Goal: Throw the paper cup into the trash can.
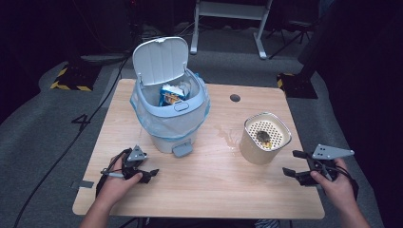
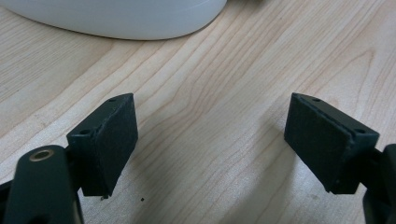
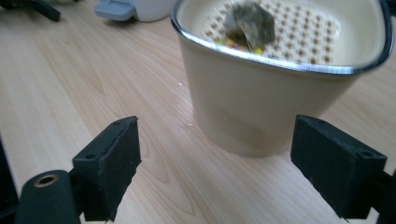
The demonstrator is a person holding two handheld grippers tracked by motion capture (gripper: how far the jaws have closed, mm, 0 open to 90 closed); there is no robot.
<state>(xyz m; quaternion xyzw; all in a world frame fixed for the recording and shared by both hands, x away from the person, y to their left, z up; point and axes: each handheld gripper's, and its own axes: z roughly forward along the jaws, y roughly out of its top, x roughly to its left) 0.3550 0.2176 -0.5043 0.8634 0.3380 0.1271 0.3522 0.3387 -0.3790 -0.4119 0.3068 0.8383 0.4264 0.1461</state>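
The cream cup (image 1: 264,137) with the holey strainer stands on the desk (image 1: 209,185), just in front of the right claw (image 1: 298,164). A brown lump of scraps (image 3: 247,21) sits in it. The right claw is spread wide and holds nothing. The left claw (image 1: 142,167) is spread too, empty, low on the desk near the bin (image 1: 170,102). The bin lid (image 1: 160,59) is up. I think the cup is not emptied yet.

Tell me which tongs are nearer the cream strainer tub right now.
Right. The right tongs sit open just right of the cream strainer tub, facing it. The left tongs rest across the table, in front of the pedal bin.
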